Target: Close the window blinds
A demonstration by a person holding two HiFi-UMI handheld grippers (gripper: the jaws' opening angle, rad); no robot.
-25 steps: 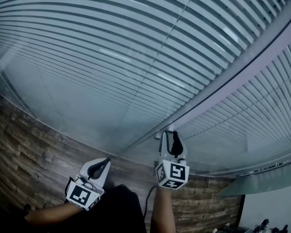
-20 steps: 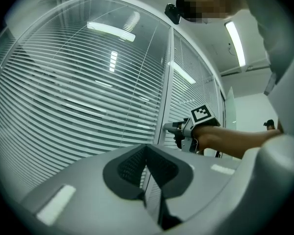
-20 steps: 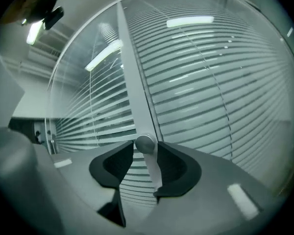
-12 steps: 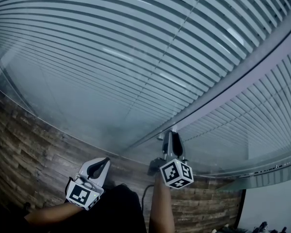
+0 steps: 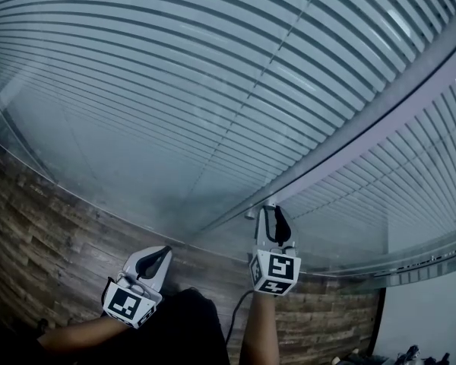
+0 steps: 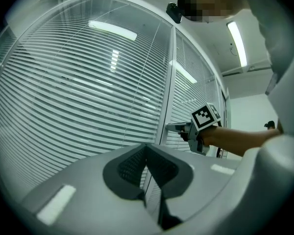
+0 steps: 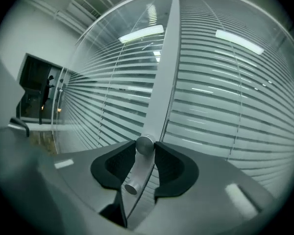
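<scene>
White slatted blinds hang behind glass on both sides of a grey mullion. A small round metal knob sticks out from the mullion, with a second knob just below it. My right gripper points at the mullion. Its jaws have just been closing, and their pads now press on the upper knob from both sides. The left gripper view shows the right gripper reaching the frame. My left gripper hangs lower left, shut and empty, away from the glass.
A wood-patterned panel runs below the glass. Through the glass at the far left is a dark doorway. Ceiling lights reflect in the panes. A person's arm carries the right gripper.
The right gripper stayed at the knob while it rolled, its marker cube tilting one way and then back. The left gripper has not moved.
</scene>
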